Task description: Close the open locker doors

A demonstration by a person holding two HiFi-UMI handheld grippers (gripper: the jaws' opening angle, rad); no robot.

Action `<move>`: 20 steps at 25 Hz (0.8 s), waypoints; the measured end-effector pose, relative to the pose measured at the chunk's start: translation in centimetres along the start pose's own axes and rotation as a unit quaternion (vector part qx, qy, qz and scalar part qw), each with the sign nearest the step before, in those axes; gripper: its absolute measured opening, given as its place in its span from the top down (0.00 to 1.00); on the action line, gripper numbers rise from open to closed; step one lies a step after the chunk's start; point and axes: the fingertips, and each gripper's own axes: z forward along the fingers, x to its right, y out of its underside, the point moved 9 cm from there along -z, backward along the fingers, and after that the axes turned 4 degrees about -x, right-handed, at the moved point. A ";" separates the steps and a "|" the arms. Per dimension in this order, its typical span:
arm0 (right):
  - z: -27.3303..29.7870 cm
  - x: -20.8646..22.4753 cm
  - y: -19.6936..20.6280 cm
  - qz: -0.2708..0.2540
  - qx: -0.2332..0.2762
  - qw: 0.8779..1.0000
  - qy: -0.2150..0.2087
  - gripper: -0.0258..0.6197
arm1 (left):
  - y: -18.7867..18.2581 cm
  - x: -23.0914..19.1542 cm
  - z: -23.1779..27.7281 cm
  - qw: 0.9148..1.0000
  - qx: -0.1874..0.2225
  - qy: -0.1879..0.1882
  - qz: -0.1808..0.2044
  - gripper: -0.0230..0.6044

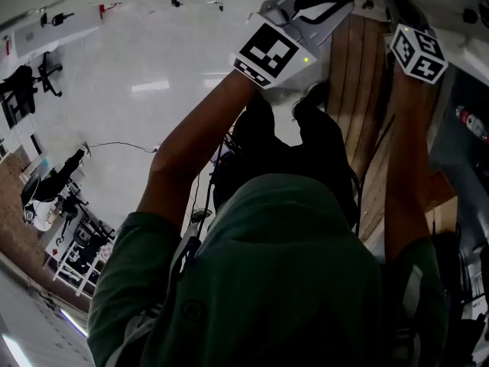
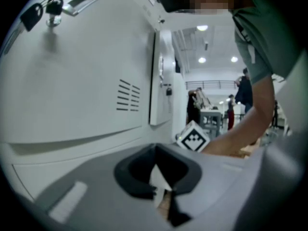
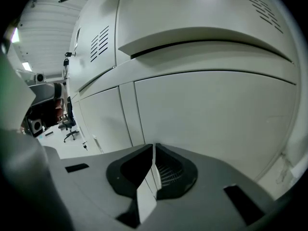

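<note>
grey locker bank: closed door straight ahead of right gripper fingers

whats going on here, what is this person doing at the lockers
A person stands at a bank of pale lockers with a gripper in each hand. The left gripper, jaws together and empty, points along a locker door with keys in its lock. Just past it, a second door stands ajar. The right gripper, also shut on nothing, faces the lockers up close. Neither gripper visibly touches a door.
</note>
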 end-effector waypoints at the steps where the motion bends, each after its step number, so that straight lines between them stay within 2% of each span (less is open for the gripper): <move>1: 0.0 0.0 -0.1 0.003 -0.003 1.000 0.001 0.93 | -0.3 0.1 -0.2 1.000 0.001 0.000 0.001 0.96; 9: -3.2 -2.3 -1.7 0.037 0.006 0.999 -0.005 0.93 | -4.4 0.8 -1.9 1.000 0.017 0.010 0.022 0.96; 13: -8.3 -5.2 -3.5 0.047 0.034 0.998 -0.023 0.93 | -8.2 1.9 -3.4 0.998 0.042 0.021 0.043 0.96; 17: -14.7 -7.2 -6.4 0.047 0.084 0.994 -0.046 0.93 | -12.3 3.6 -4.5 0.993 0.081 0.035 0.077 0.96; 20: -19.4 -8.0 -8.7 0.037 0.119 0.990 -0.058 0.94 | -14.9 5.3 -5.5 0.990 0.103 0.043 0.084 0.96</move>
